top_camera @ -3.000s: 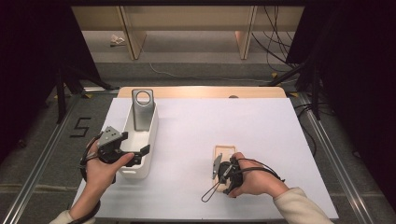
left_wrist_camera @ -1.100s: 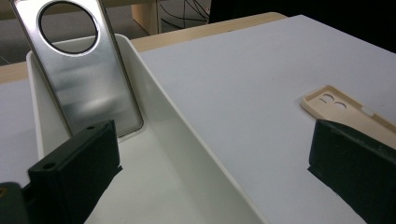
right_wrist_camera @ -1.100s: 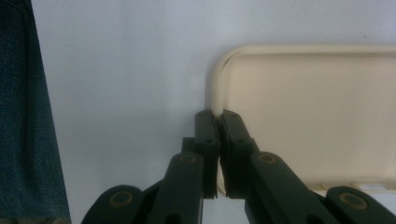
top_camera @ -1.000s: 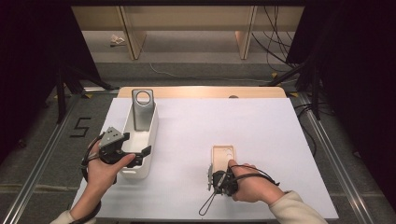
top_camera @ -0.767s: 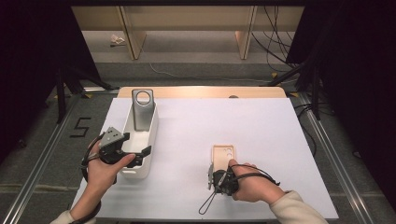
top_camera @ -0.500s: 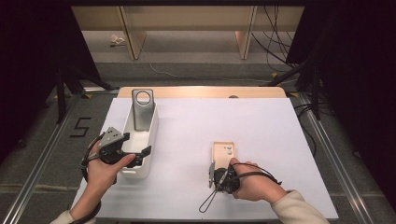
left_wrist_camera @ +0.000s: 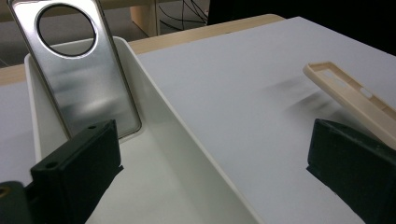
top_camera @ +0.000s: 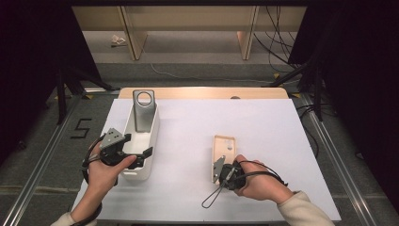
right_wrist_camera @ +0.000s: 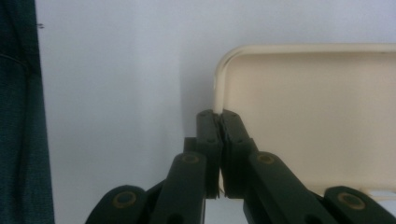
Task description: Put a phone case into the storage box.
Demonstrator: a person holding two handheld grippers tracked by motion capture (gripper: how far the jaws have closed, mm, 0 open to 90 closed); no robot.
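Note:
A cream phone case [top_camera: 224, 149] lies hollow side up on the white table, right of centre. My right gripper [top_camera: 218, 175] is shut on its near rim; the right gripper view has both jaws of the right gripper [right_wrist_camera: 219, 116] pinching the thin edge of the case [right_wrist_camera: 317, 107]. In the left gripper view the case [left_wrist_camera: 348, 91] looks tilted, its far end raised. My left gripper [top_camera: 137, 147] stands open astride the right wall of a white bin [top_camera: 155, 132]. One jaw of the left gripper [left_wrist_camera: 210, 156] is inside the bin [left_wrist_camera: 154, 88], the other over the table. A silver phone case [top_camera: 142, 112] with a round hole leans upright at the bin's far end [left_wrist_camera: 86, 74].
The white table top [top_camera: 268, 127] stretches out to the right and far side of the cream case. A wooden strip [top_camera: 202, 92] runs along the table's far edge. Metal rails and cables lie on the floor at both sides.
Since three seconds ago my right hand has drawn back toward the table's front edge, uncovering more of the cream case. Over the last second it barely shifts. My left hand stays put.

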